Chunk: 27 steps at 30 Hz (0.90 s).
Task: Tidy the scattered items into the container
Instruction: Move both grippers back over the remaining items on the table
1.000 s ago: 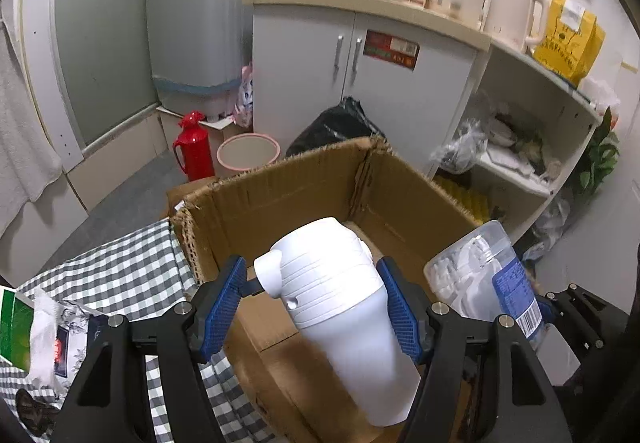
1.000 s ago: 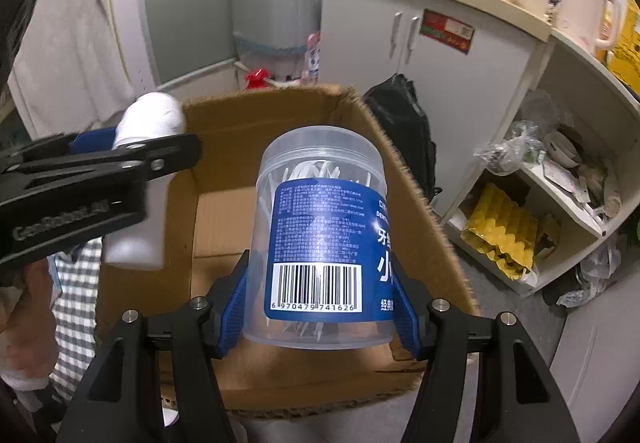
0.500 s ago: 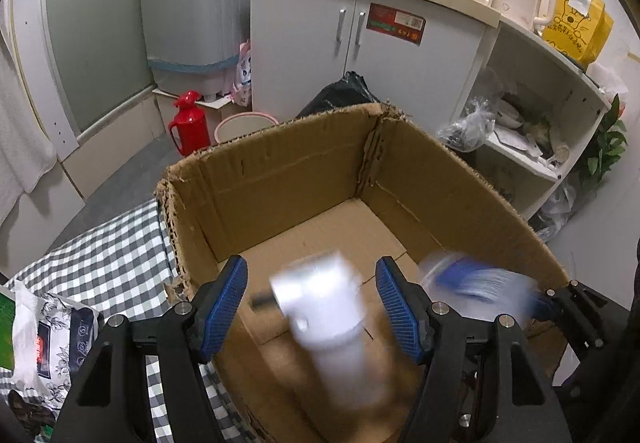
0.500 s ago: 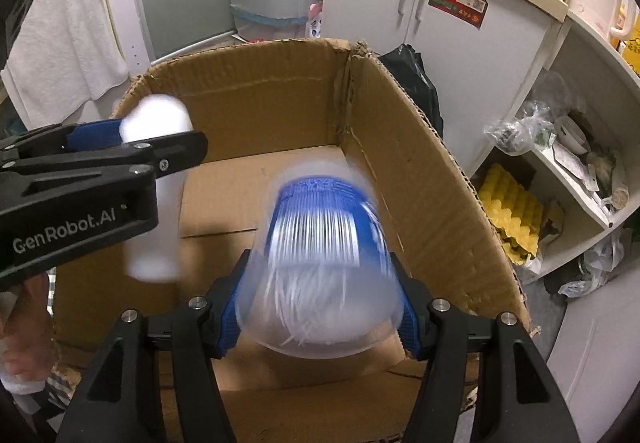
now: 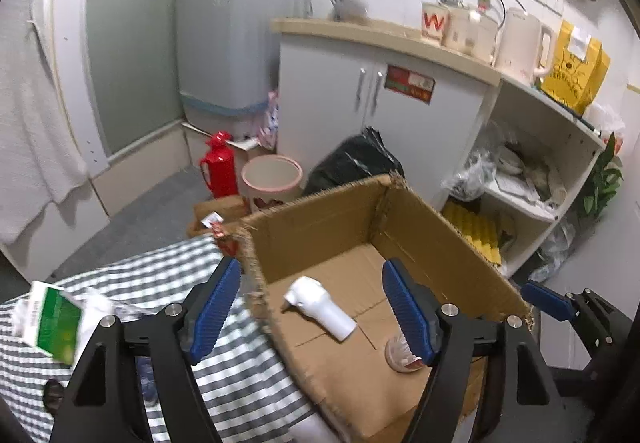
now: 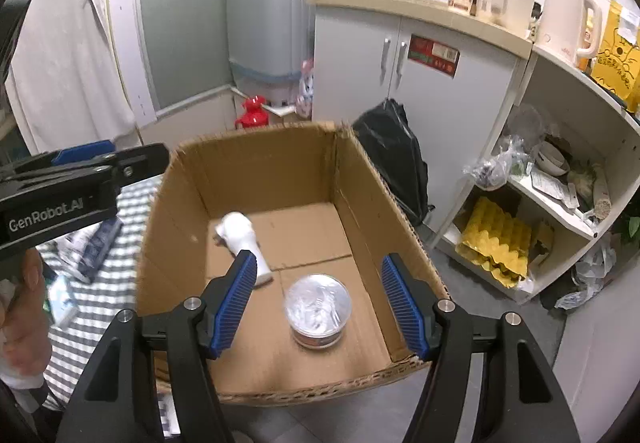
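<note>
An open cardboard box [image 5: 436,243] [image 6: 360,203] stands beside a checked tablecloth. A white bottle [image 5: 320,305] [image 6: 242,239] lies on its side on the box floor. A clear plastic jar [image 6: 318,309] stands upright on the box floor; only part of it shows in the left wrist view [image 5: 402,357]. My left gripper [image 5: 312,311] is open and empty above the box's left wall. My right gripper [image 6: 320,305] is open and empty above the box's near edge. The left gripper's side also shows in the right wrist view [image 6: 80,179].
A green carton [image 5: 54,321] and other packets [image 6: 92,239] lie on the checked cloth [image 5: 160,283]. Beyond the box are a red flask [image 5: 218,169], a pink bin [image 5: 272,177], a black bag [image 6: 394,163], white cabinets [image 5: 380,103] and open shelves [image 6: 560,183].
Both grippers opened and let go. The white bottle and the clear jar dropped into the box. Both grippers have risen and pulled back.
</note>
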Available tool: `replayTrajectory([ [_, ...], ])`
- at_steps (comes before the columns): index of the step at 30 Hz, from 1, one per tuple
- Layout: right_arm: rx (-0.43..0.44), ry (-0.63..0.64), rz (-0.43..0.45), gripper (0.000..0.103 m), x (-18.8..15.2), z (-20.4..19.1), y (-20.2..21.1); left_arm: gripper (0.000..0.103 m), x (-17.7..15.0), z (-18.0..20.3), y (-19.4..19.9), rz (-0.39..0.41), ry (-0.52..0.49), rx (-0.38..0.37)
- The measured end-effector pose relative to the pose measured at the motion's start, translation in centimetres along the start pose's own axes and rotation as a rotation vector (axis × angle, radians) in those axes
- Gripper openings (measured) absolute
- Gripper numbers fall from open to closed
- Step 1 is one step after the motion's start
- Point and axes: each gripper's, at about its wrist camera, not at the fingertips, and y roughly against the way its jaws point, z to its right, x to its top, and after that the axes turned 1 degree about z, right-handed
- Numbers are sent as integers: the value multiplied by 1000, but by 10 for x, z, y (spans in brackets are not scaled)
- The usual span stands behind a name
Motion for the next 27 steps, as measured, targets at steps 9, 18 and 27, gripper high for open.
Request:
replayTrajectory([
  [9,69,-15,82,65,7,-22,43,84,-2,-33,67,76,41,91],
  [18,142,-6,153,71,9,-47,82,91,-11,-71,123,131,81,193],
  [27,236,33,185,76,19,-104,96,98,-26,-122,171,171,133,286],
])
